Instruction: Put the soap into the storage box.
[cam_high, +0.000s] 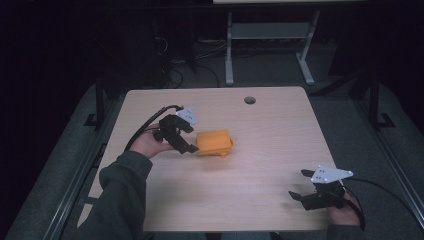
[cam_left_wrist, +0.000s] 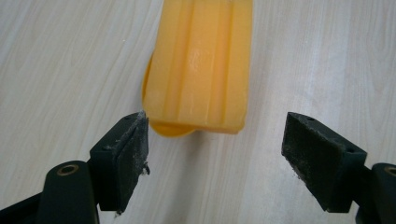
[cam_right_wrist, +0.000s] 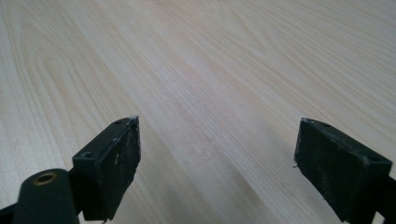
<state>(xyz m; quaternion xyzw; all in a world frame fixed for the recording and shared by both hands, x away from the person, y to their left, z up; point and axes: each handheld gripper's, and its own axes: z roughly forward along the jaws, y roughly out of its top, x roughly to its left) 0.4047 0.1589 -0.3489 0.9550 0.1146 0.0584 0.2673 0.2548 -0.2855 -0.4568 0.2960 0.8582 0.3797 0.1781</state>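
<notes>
Orange container (cam_high: 215, 142) lies on table (cam_high: 270, 150) — left tool (cam_high: 186, 145) wide open at its end; right tool (cam_high: 299, 186) open, empty.

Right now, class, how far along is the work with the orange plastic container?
Done: left tool reached the ribbed orange plastic container on the light wooden table. In hand: jaws open at its near end, not gripping. Left: closing and lifting. Right tool waits open, apart.

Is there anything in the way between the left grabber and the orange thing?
No, nothing visible is in the way. The left gripper is open, and the orange container lies right ahead of its jaws, with only bare table between them. One jaw tip sits almost at the container's near corner.
</notes>
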